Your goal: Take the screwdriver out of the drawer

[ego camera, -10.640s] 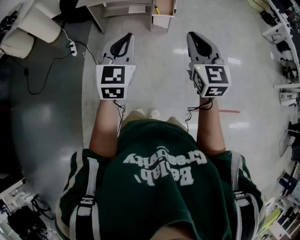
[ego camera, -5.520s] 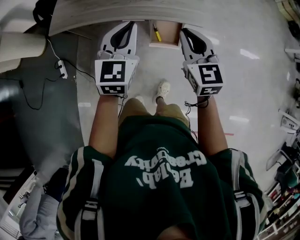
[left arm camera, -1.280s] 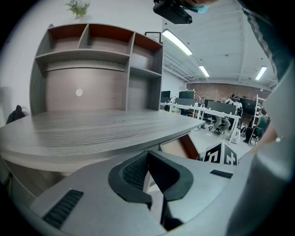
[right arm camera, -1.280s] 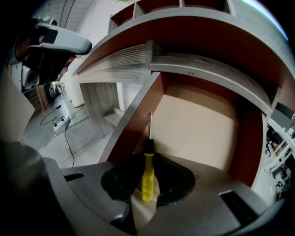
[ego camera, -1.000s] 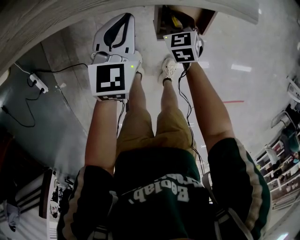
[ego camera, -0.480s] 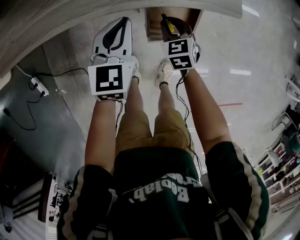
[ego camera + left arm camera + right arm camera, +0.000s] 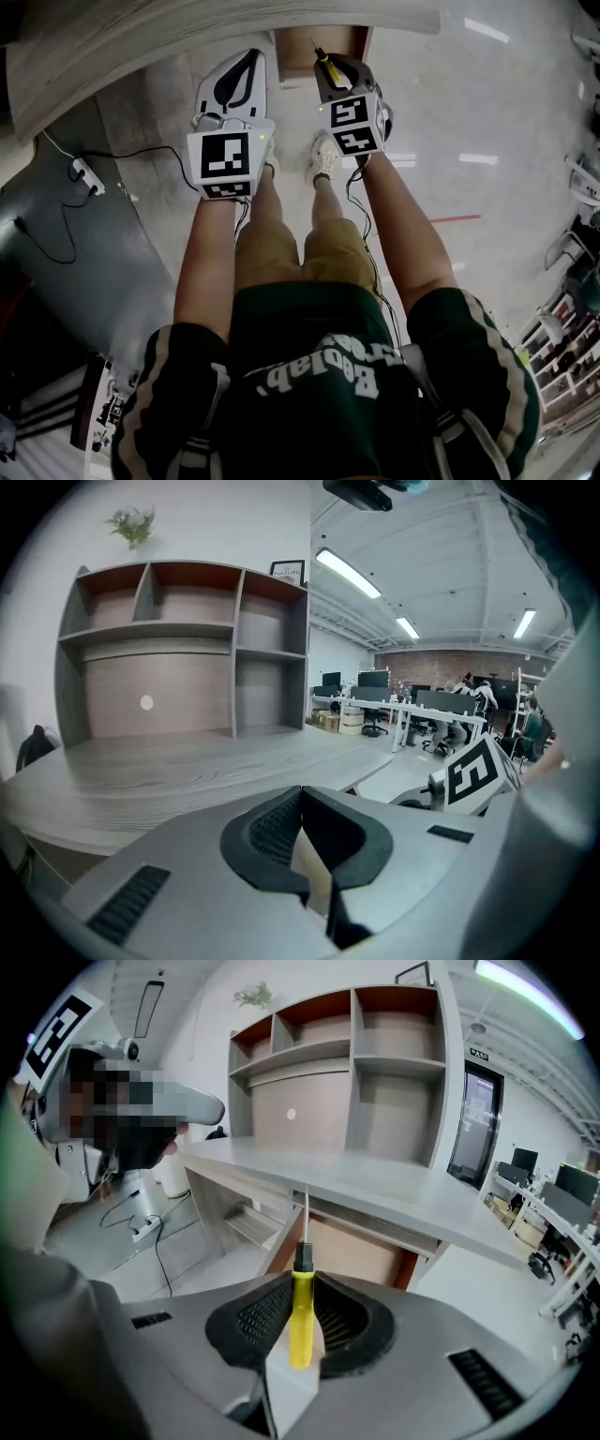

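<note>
The left gripper hangs in the air in front of the counter. It is a little left of the open drawer. Its jaws are closed together and nothing is between them. It touches nothing, and the screwdriver is not on its side.

The right gripper is just beside it, in front of the drawer's opening. Its jaws grip the yellow handle of the screwdriver. The two pads press on the handle from left and right.

The long axis of the screwdriver runs along the line of the jaws. The black collar and the thin metal shaft stick out forward past the tips, toward the front edge of the counter. The butt of the handle sits back between the pads.

In the right gripper view the drawer lies ahead of the jaws and lower, under the counter's front edge. The shaft crosses in front of it and seems to touch neither the drawer's walls nor the counter.

In my judgement the screwdriver is already free of the drawer. The coming move is then for the right hand alone: to draw back along the shaft's own line, so the tip stays away from the counter's edge.
</note>
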Demonstrator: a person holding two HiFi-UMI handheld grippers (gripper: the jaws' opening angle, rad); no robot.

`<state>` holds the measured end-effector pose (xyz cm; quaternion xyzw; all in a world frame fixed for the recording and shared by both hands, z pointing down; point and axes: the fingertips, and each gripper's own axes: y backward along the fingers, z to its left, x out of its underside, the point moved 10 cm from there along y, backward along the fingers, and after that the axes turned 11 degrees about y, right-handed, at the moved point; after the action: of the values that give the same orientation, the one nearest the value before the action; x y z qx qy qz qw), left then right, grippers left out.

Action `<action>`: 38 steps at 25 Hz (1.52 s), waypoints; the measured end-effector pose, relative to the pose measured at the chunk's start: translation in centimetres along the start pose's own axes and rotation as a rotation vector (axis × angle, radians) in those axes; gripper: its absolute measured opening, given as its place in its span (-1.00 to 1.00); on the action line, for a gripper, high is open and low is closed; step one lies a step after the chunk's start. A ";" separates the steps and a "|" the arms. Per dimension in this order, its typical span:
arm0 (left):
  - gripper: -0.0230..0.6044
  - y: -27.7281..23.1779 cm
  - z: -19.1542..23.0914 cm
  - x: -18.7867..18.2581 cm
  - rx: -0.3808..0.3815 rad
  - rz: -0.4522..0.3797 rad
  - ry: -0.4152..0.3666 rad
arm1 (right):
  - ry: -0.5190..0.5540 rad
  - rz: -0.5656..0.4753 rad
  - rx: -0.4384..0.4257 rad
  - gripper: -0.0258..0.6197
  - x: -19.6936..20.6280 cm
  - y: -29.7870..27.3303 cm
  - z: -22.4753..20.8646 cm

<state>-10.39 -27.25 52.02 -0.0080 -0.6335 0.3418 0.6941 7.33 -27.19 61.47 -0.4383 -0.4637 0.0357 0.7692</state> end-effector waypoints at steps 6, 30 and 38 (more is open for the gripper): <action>-0.87 2.6 -2.8 -2.9 -0.014 -0.007 -0.018 | -0.001 -0.020 0.001 -0.66 -1.3 5.2 -1.1; -0.87 14.6 -15.6 -16.3 -0.048 -0.149 -0.092 | 0.027 -0.196 -0.011 -0.66 -9.5 26.1 -2.8; -0.87 17.6 -19.2 -16.9 -0.079 -0.174 -0.109 | 0.024 -0.286 0.012 -0.66 -10.5 31.9 -3.6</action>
<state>-0.95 -13.80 25.64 0.0384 -0.6816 0.2547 0.6849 15.30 -14.81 31.08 -0.3635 -0.5120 -0.0771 0.7745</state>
